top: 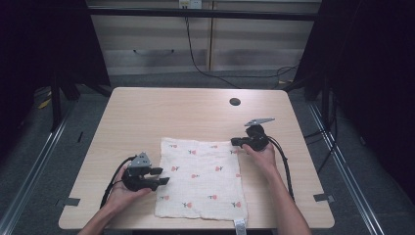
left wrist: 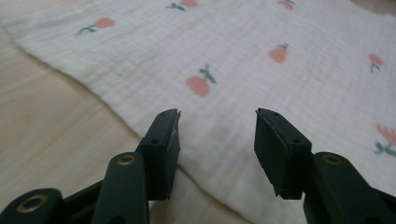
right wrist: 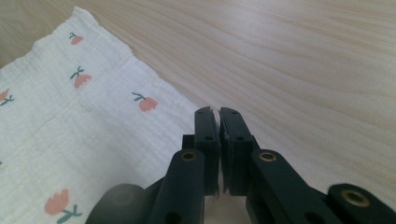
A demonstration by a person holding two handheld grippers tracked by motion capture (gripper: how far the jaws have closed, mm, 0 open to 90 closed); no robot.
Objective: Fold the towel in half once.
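White cloth flat on counter; right claw clenched at its edge, apparently pinching it, left claw released — lift slowly, corner taut.

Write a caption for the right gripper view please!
Shut right gripper pinching the flowered cloth's edge on the wooden table.

the left gripper sits at about seven o'clock in the high view, jaws parted and pointing toward three o'clock. the right gripper, at two o'clock, has its jaws pressed together (pointing toward nine).
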